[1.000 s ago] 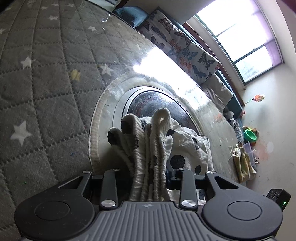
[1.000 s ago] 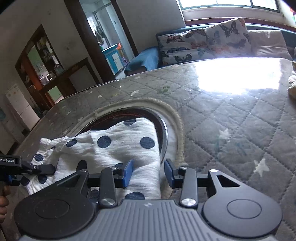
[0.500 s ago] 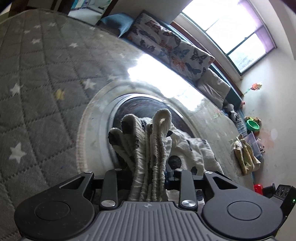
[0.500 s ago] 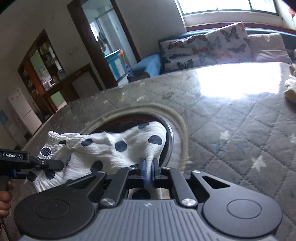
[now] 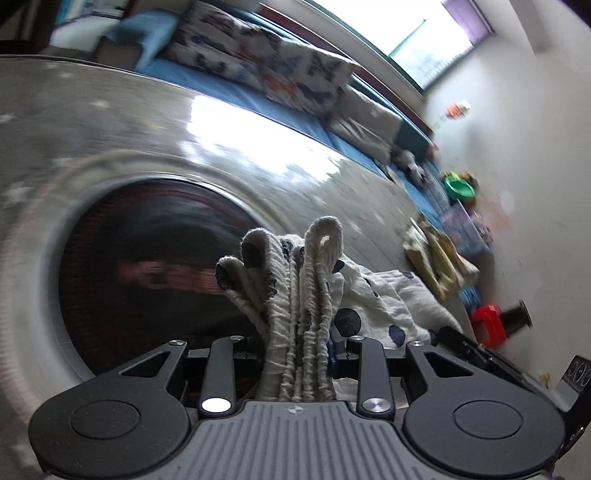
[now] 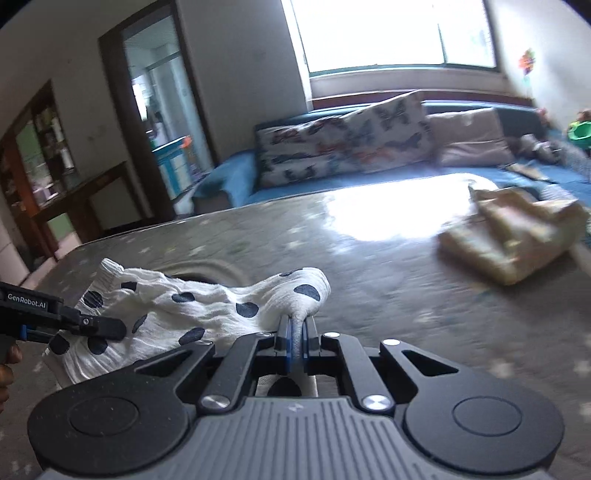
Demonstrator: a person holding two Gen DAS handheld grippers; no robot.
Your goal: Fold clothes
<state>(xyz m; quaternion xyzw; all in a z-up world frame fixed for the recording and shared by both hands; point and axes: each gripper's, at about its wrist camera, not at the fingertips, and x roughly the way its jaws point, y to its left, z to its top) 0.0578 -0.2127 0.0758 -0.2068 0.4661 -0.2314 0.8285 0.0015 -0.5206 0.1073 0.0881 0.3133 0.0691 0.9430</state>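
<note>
1. Quilted grey star-print table cover with round dark inset; butterfly-cushioned blue sofa beneath bright window.
2. Both left gripper and right gripper clamped on polka-dot garment, lifted above table.

A grey quilted table cover carries a blurred yellowish cloth heap, perhaps clothes.

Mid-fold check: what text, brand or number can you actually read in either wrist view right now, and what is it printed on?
"GenRobot.AI": white lettering on the black body of the left gripper, seen at the left edge of the right wrist view.
Blurred reddish marks in the dark round inset of the table, left wrist view: unreadable.
No lettering on the polka-dot garment.
</note>
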